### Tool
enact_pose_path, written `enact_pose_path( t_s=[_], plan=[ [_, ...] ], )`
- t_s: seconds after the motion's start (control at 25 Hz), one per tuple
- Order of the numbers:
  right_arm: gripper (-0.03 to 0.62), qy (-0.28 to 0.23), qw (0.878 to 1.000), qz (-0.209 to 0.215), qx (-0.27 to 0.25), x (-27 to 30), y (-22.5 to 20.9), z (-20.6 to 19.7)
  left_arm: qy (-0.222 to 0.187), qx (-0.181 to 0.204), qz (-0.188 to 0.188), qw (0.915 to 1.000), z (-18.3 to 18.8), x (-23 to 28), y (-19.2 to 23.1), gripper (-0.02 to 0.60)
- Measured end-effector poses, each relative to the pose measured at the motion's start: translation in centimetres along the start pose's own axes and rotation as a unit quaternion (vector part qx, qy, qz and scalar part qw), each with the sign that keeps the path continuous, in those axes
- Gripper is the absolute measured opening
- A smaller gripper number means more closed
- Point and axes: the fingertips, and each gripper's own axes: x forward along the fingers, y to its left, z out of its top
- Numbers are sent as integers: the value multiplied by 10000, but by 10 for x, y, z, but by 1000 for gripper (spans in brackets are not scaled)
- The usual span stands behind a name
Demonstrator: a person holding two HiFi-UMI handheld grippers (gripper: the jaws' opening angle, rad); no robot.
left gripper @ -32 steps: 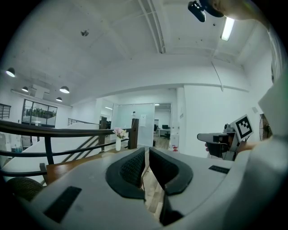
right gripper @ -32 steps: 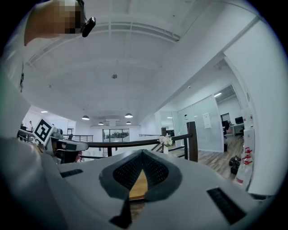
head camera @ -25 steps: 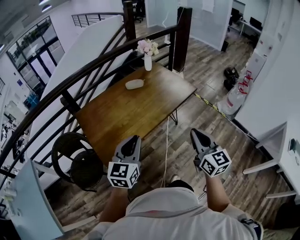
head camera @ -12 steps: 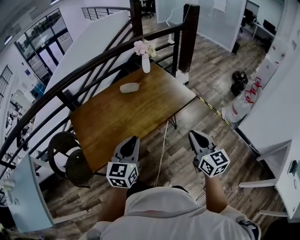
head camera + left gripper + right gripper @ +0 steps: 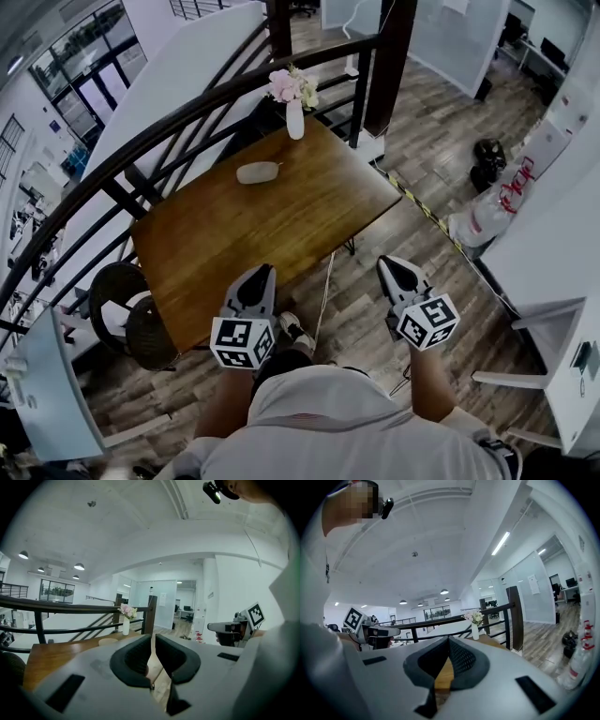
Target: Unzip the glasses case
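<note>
The pale oval glasses case (image 5: 258, 172) lies on the far half of the brown wooden table (image 5: 309, 211), well apart from both tools. It is not yet touched, and its zip is too small to make out. A slim white vase of pink flowers (image 5: 295, 117) stands near it, at about one o'clock from the case.

The left tool (image 5: 262, 271) hangs over the table's near edge with the case at twelve o'clock from it. Its jaws are together with nothing between them. The right tool (image 5: 386, 265), at three o'clock from the left one, is over the plank floor (image 5: 422, 141) beside the table, its jaws likewise pressed together and empty.

The work looks barely begun. The case seems light and nothing holds it in place, so a tool arriving with its jaws closed would likely shove it along the smooth top. A pull on the zip with no second tool pinning the shell could drag it toward the vase and tip that over. The pull tab is probably small and may slip from the pads.
</note>
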Motion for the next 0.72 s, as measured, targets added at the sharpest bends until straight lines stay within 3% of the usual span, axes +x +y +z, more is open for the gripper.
enact_pose_path(
  t_s=[0.36,0.72],
  plan=[
    [51,202,9994,82,-274,123,-34,30,-65,-147,202,9997,23,78,85,40],
    [51,628,9956,532,-452,261,-17,27,11,-388,552,9977,21,118,192,38]
  ],
)
